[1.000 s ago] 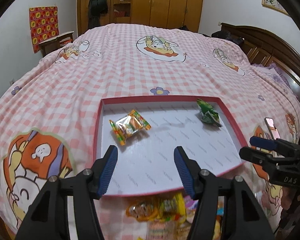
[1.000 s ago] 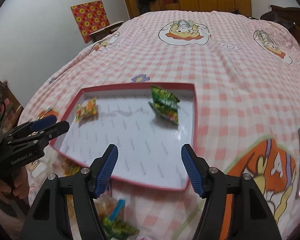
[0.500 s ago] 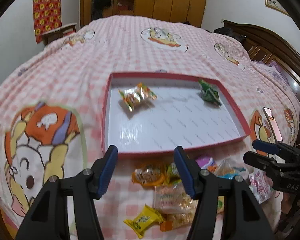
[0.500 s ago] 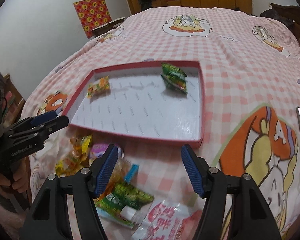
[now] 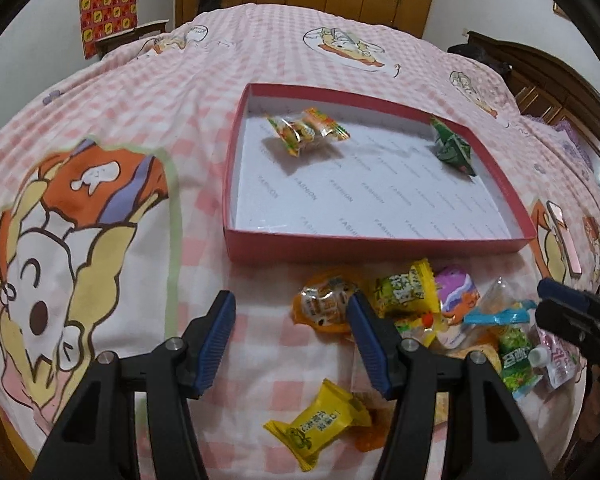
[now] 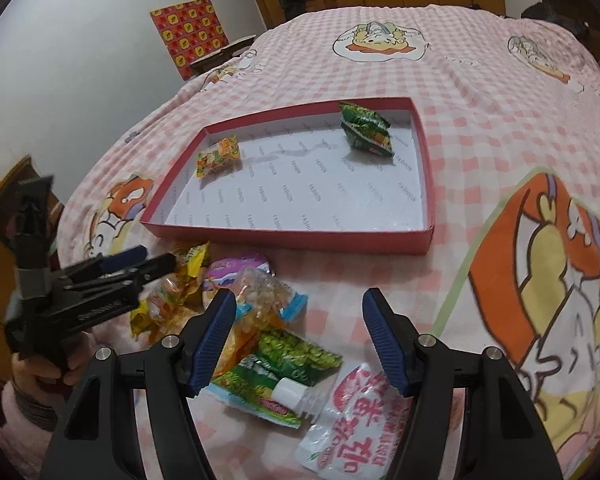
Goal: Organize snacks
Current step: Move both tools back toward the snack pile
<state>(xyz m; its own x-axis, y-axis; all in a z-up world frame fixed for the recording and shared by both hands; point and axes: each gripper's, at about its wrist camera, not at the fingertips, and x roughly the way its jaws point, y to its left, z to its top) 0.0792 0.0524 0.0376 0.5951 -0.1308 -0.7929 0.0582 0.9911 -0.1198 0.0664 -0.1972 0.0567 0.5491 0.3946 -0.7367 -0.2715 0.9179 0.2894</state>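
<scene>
Shallow red cardboard tray [image 5: 374, 246], rectangular, white printed liner, lying on a pink-checked cartoon bedspread [image 5: 140, 128].

Contents: one crinkly orange-and-green clear packet [image 5: 306, 130] in the tray's 10 o'clock corner, long axis running 10 to 4 o'clock; one glossy green foil packet [image 5: 452, 148] at the 1 o'clock corner, puffed, lying along the right wall.

Loose snack pile [image 6: 260, 320] on the bed, just short of the tray's near wall: foil, cellophane and a white spouted pouch [image 6: 352, 420].

Left hand-held gripper [image 5: 290, 340]: blue ribbed pads spread, nothing held; the pile sits at its 2 o'clock, a yellow square packet [image 5: 320, 426] between its arms.

Right hand-held gripper [image 6: 298, 340]: spread, empty, directly above the pile.
</scene>
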